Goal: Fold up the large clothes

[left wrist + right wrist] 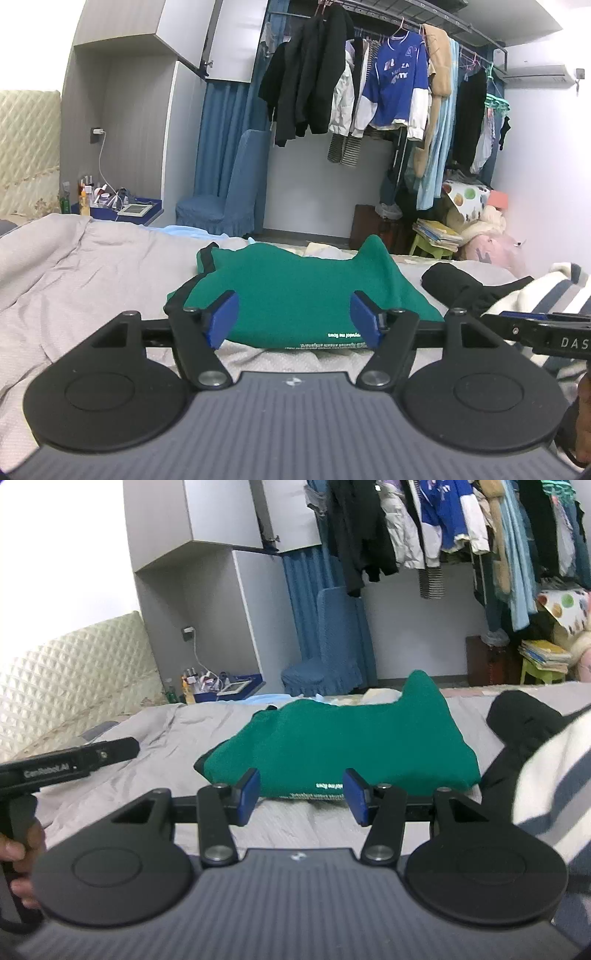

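Note:
A folded green garment (295, 288) with small white lettering along its near hem lies on the grey bed sheet (92, 266). My left gripper (293, 319) hovers just short of that hem, its blue pads (221, 317) standing wide apart and not pressing on anything. In the right wrist view the same green garment (340, 738) lies straight ahead. My right gripper (302, 794) is open in front of its near edge, with only sheet and hem showing between the pads (249, 794). The left gripper's body (74, 760) shows at the left, held by a hand (18, 853).
A black garment (454, 284) and a white and navy striped one (546, 295) lie on the bed right of the green one. Beyond the bed stand a blue covered chair (229, 199), a cluttered bedside stand (122, 206) and a rail of hanging clothes (369, 85).

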`<state>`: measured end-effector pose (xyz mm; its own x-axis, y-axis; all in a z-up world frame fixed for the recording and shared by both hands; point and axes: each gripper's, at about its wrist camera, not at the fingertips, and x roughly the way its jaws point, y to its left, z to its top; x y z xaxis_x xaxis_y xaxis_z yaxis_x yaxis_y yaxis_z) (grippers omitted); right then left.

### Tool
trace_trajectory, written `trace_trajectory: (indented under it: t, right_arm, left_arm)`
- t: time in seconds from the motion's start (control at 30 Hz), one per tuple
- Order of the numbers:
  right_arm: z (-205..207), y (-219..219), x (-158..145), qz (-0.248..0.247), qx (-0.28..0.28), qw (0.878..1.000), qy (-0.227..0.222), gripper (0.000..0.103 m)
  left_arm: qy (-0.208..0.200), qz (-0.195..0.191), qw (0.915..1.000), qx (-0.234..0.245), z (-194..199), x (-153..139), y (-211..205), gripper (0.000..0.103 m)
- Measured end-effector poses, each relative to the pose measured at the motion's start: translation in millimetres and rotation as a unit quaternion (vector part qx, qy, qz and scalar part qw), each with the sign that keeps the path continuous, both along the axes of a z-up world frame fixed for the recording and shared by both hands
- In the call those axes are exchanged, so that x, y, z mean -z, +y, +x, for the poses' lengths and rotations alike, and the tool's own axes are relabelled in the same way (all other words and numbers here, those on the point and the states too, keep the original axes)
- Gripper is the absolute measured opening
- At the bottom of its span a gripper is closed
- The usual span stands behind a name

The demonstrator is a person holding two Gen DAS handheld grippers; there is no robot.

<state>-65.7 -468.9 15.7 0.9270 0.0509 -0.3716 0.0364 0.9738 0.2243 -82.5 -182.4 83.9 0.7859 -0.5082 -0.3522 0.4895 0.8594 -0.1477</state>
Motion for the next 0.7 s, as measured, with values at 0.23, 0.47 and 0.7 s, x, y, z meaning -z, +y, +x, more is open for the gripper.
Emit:
trace_trajectory:
  t: [0.23, 0.47, 0.7]
  right_arm:
    - [-1, -2, 6, 0.003, 0.011, 1.000, 0.008, 0.054]
    - [-2, -3, 4, -0.004, 0.020, 1.000, 0.012, 0.054]
    - [-4, -2, 1, -0.017, 0.034, 0.999, 0.011, 0.057]
  left_arm:
    - [-0.004, 0.003, 1.0000, 0.006, 0, 0, -4, 0.079]
    - [-0.001, 0.003, 1.0000, 0.008, 0, 1, -6, 0.095]
    - [-0.003, 0.010, 0.9998, 0.015, -6, 0, -11, 0.103]
